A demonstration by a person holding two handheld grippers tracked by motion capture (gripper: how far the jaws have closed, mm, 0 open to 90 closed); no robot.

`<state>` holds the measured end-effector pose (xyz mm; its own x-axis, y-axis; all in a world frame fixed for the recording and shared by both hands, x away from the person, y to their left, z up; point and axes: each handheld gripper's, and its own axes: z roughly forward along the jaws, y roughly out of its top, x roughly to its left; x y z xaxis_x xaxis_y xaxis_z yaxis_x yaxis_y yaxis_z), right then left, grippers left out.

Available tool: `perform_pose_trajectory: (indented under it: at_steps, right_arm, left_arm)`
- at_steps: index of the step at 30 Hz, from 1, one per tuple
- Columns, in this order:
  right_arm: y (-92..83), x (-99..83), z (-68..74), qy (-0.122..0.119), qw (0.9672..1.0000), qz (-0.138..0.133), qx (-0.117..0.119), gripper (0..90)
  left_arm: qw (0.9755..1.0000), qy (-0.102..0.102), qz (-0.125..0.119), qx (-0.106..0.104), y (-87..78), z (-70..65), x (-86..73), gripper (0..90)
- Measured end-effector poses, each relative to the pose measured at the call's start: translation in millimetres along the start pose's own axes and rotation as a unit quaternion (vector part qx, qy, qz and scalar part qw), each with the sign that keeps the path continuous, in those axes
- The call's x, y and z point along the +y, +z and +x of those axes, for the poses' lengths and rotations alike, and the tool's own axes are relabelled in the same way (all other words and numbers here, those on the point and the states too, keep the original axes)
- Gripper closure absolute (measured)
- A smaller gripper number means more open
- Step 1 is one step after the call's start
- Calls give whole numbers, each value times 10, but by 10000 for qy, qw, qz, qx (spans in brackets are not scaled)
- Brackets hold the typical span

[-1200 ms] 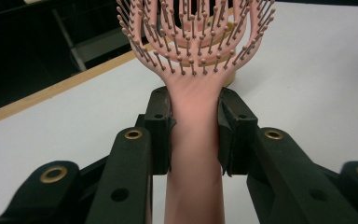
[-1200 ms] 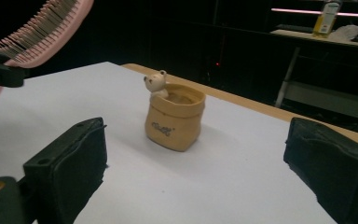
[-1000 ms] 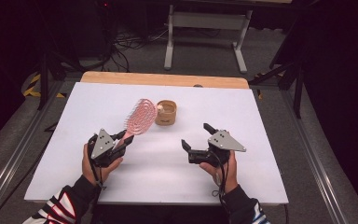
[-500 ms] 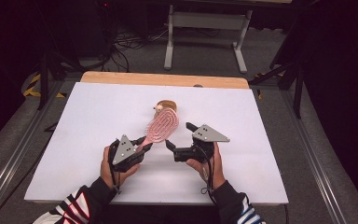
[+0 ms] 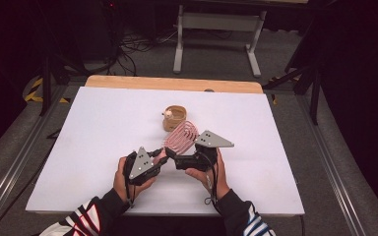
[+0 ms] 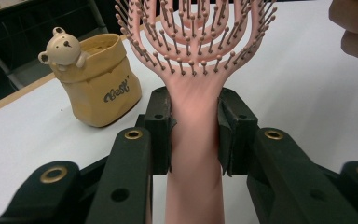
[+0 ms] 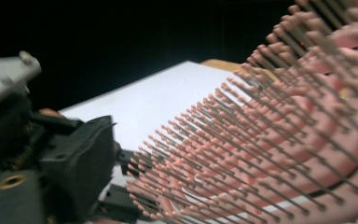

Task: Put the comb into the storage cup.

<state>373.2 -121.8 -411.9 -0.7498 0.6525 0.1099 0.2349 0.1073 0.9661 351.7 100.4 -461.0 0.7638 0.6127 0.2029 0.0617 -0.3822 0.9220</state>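
— Where's the pink hairbrush (image 6: 193, 116)?
— Clamped by its handle in the left gripper (image 5: 161, 156), head toward one o'clock, short of the bear pot (image 5: 173, 117).
— The right gripper (image 5: 173, 156)?
— Jaws apart, just been closing, beside the bristles.

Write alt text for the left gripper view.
The left gripper is clamped on the neck of a pink hairbrush, bristles facing the camera. Behind it to the left, a tan pouch-shaped holder with a small bear figure on its rim stands on the white table.
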Motion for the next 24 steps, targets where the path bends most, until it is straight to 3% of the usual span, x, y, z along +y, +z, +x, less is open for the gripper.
perform_pose_trajectory:
  at_steps: [2, 4, 5, 7, 12, 17, 24]
  right_arm:
    - [-10, 10, -20, 269, 9996, -111, 51, 192]
    - [-29, 21, -50, 714, 9967, -307, 229, 248]
    - [-33, 23, -48, 758, 9963, -343, 214, 262]
    - [-41, 26, -43, 770, 9961, -380, 207, 289]
    - [-85, 41, -9, 711, 9956, -604, 77, 470]
    - [-85, 38, -17, 756, 9951, -635, -86, 585]
    - [-86, 45, -12, 793, 9947, -650, -80, 610]
  left_arm:
    - [10000, 23, 31, 26, 2, 9, -3, 697]
    - [9999, 91, 93, 28, 14, 11, -6, 697]
    - [9999, 74, 108, 12, 19, 7, -9, 697]
    - [9999, 74, 133, 5, 23, 4, -10, 697]
    - [9998, 161, 142, 14, 36, -16, -7, 698]
    - [9997, 166, 155, 15, 33, -12, -5, 697]
    - [9997, 212, 158, 14, 31, -7, -2, 697]
